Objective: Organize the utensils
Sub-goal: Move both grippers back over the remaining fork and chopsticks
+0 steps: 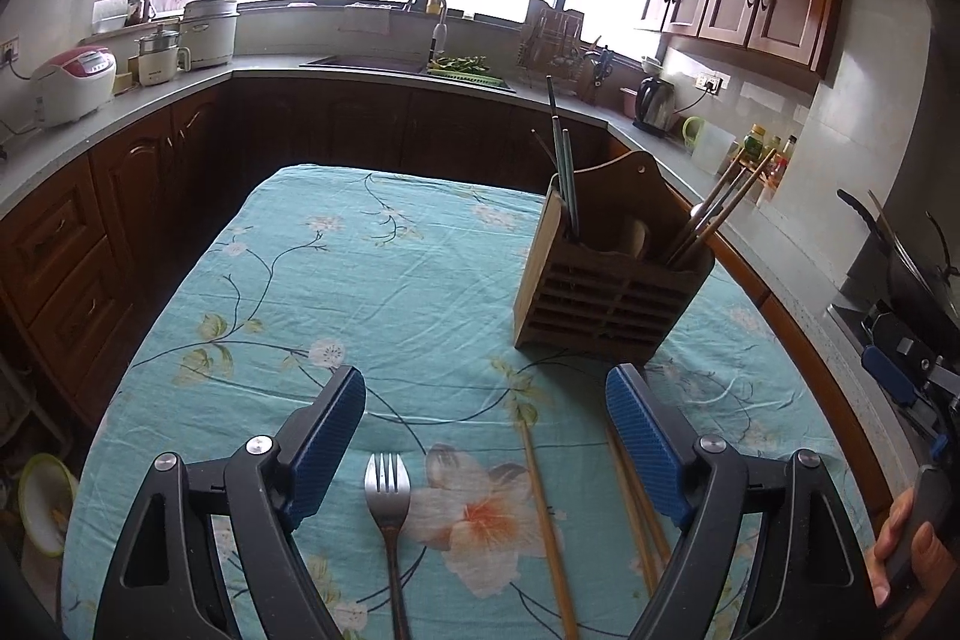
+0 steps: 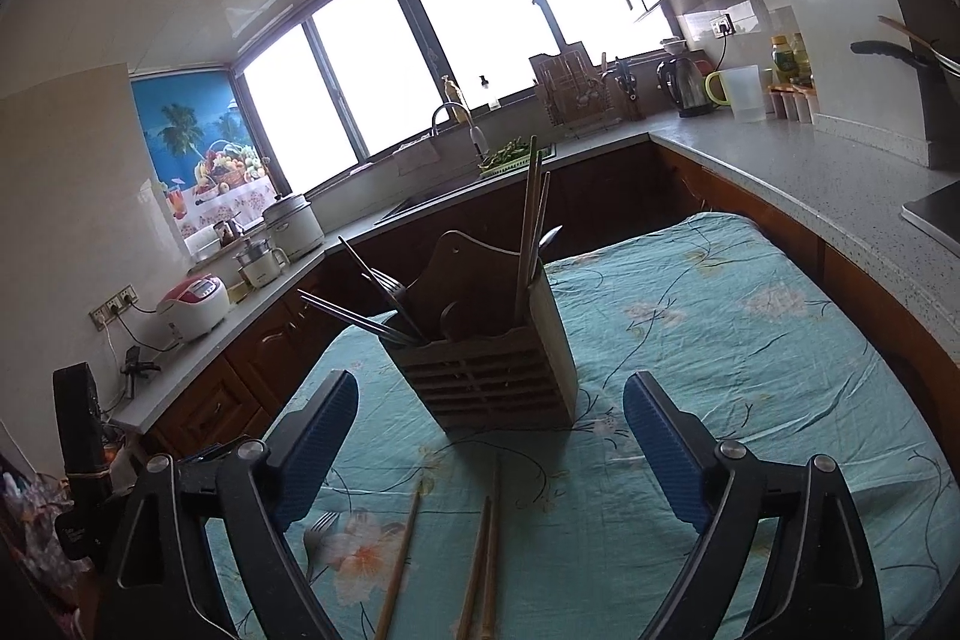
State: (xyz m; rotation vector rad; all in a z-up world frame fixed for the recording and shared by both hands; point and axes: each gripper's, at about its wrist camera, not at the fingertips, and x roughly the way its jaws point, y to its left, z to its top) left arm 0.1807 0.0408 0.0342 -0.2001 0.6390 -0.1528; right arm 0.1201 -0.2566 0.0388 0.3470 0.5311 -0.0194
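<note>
A wooden utensil holder (image 1: 612, 280) (image 2: 498, 370) stands on the table, with metal chopsticks, forks, a spoon and wooden chopsticks in its compartments. On the cloth near me lie a metal fork (image 1: 389, 496) (image 2: 318, 529), a single wooden chopstick (image 1: 543, 508) (image 2: 399, 562) and a pair of wooden chopsticks (image 1: 636, 520) (image 2: 483, 568). My left gripper (image 1: 486, 418) is open above the fork and the single chopstick and grips nothing. My right gripper (image 2: 489, 430) is open in front of the holder, above the chopsticks' far ends, and is empty.
A teal floral cloth (image 1: 360, 280) covers the table. Kitchen counters wrap around it, holding a rice cooker (image 1: 75, 85), a sink (image 1: 372, 64) and a kettle (image 1: 654, 103). A hand (image 1: 900, 538) shows at the right edge of the left wrist view.
</note>
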